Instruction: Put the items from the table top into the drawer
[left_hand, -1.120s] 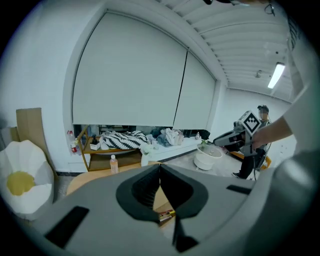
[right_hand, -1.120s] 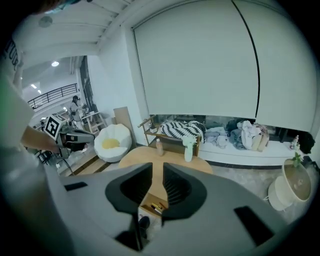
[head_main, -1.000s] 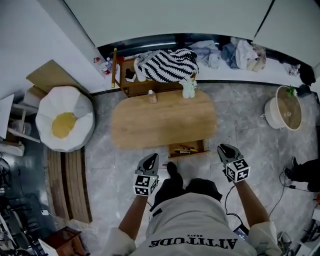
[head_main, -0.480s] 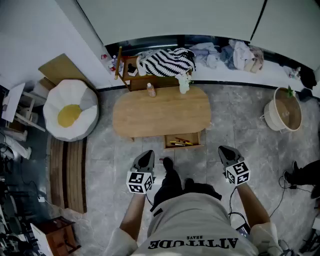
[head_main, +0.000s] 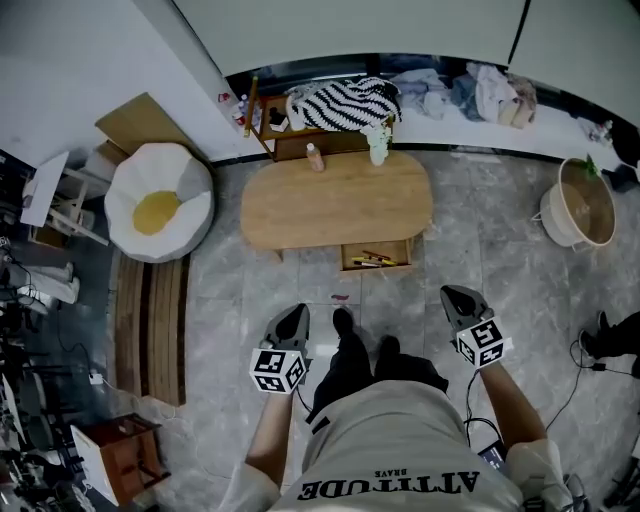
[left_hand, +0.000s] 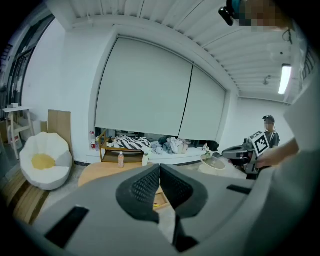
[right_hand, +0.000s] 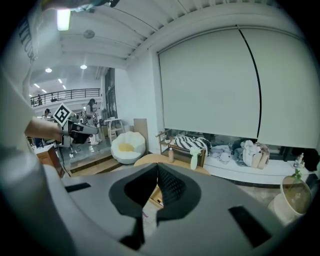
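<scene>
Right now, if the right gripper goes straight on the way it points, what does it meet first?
Nothing close. The right gripper, jaws just closed on nothing, aims over bare floor toward the wooden table, about at its open drawer. Pointing somewhat down, it may meet the floor first; depth is unclear.

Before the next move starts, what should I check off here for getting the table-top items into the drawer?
1. Drawer open: ok, pulled out on the near side of the table.
2. Table top cleared: not ok, a pinkish bottle and a white bottle stand at its far edge.
3. Left tongs free: ok, shut with nothing between them.
4. Right tongs free: ok, they have just been closing, with nothing between them.
5. Tongs ready to grasp: not ok, both are shut.
6. Close enough to the table: not ok, the person stands back, with both tongs over the floor.
</scene>
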